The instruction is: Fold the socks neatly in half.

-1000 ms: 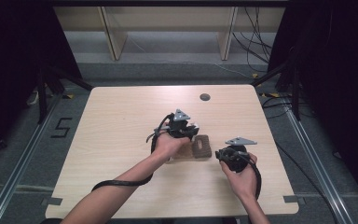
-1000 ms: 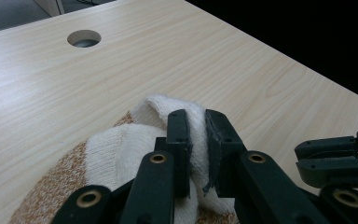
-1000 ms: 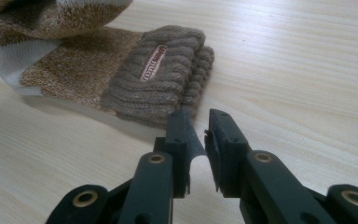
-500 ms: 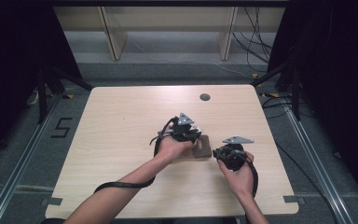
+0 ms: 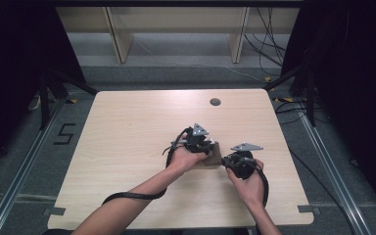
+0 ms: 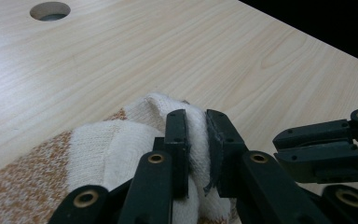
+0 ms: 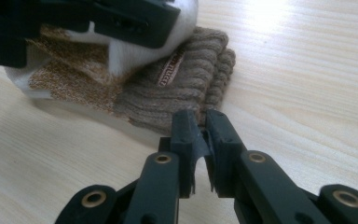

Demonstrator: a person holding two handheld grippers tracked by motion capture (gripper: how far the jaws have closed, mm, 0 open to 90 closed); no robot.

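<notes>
sock [image 6: 121, 149] fold pinched in left tool [image 6: 196, 126], brown ribbed cuff [image 7: 177, 88] by right tool [image 7: 196, 123]

Ribbed knit sock [image 7: 168, 93], smooth pale wood table [image 5: 127, 127], matt black tongs [image 6: 196, 135]

Pale wooden table [image 5: 127, 127] on grey floor [image 5: 166, 73] — dark surroundings.

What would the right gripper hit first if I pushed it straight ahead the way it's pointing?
Most likely the ribbed brown cuff of the sock, right in front of the shut right gripper. Whether it already touches is unclear. The left gripper pinches the sock's white part.
</notes>
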